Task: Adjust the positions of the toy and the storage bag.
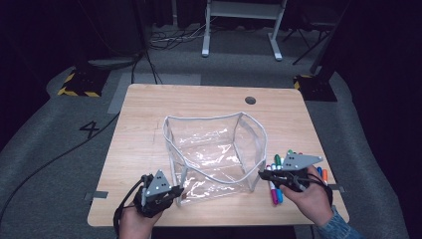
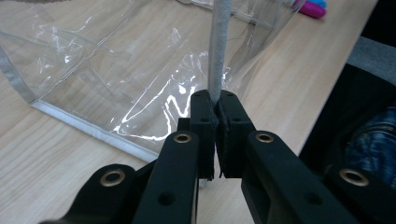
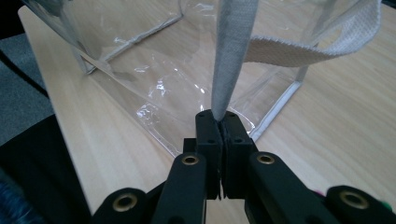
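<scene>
Clear bag pinched between both claws

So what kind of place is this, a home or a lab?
Most likely a lab or recording studio: a wooden table on grey carpet, a number 4 marked on the floor, yellow-black hazard tape and loose cables beyond.

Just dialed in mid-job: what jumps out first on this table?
A clear plastic bag with grey trim stands open mid-table, held from both near corners. The left gripper is shut on its grey edge strip at the near left corner, and the right gripper is shut on the trim at the near right. A cluster of colored markers lies by the right hand.
</scene>
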